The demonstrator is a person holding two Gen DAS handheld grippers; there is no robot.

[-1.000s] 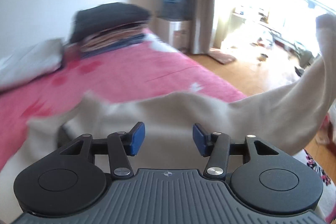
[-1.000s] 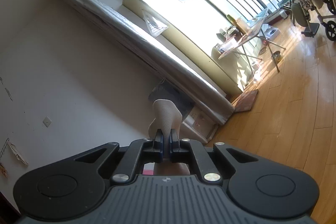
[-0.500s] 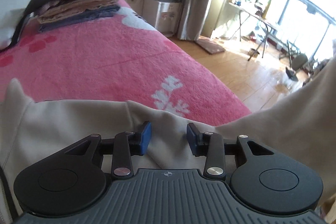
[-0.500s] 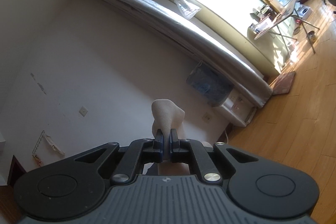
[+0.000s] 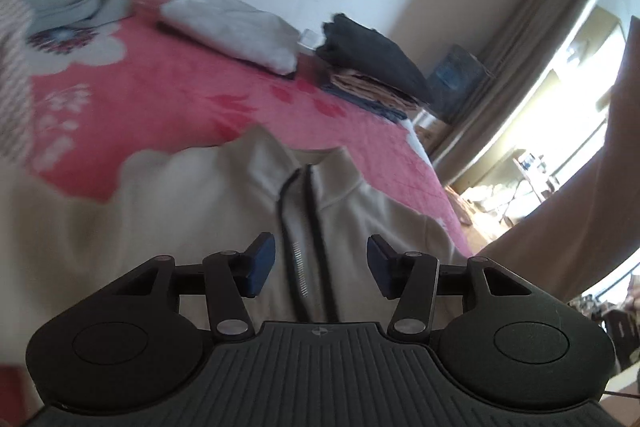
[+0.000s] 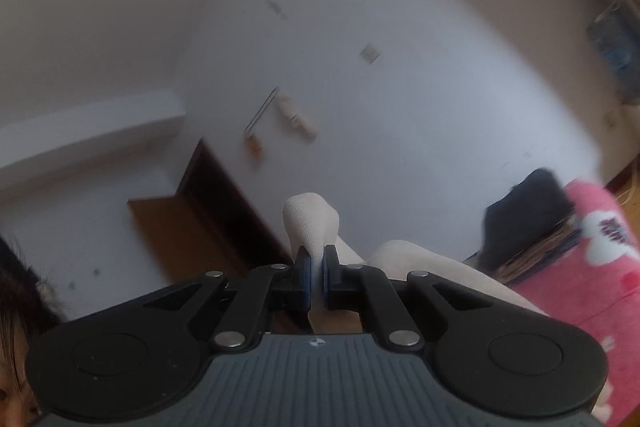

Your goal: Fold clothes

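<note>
Left wrist view: the left tongs are hovering over the cream zip-up jacket, blue pads spread well apart and gripping nothing. The jacket is lying front side up on the pink floral bed, collar pointing away from the camera, its dark zipper running between the two pads. One sleeve is rising off the bed toward the right edge of the frame, lifted into the air. Further back on the bed a folded white garment is sitting near the wall, with a grey-blue garment crumpled to its left. To the right of the white garment a stack of folded clothes is standing, a dark piece on top. A curtain is hanging at the far right beside a bright window.

Right wrist view: the right tongs are clamping a bunched end of cream fabric, pads pressed together on it; this is probably the jacket's sleeve cuff, though the frame is motion-blurred. The fabric is sticking up above the pads, and more of it is trailing down to the right toward the bed. The camera is facing a white wall and a brown door. The dark-topped stack is showing at the right edge on the pink cover.
</note>
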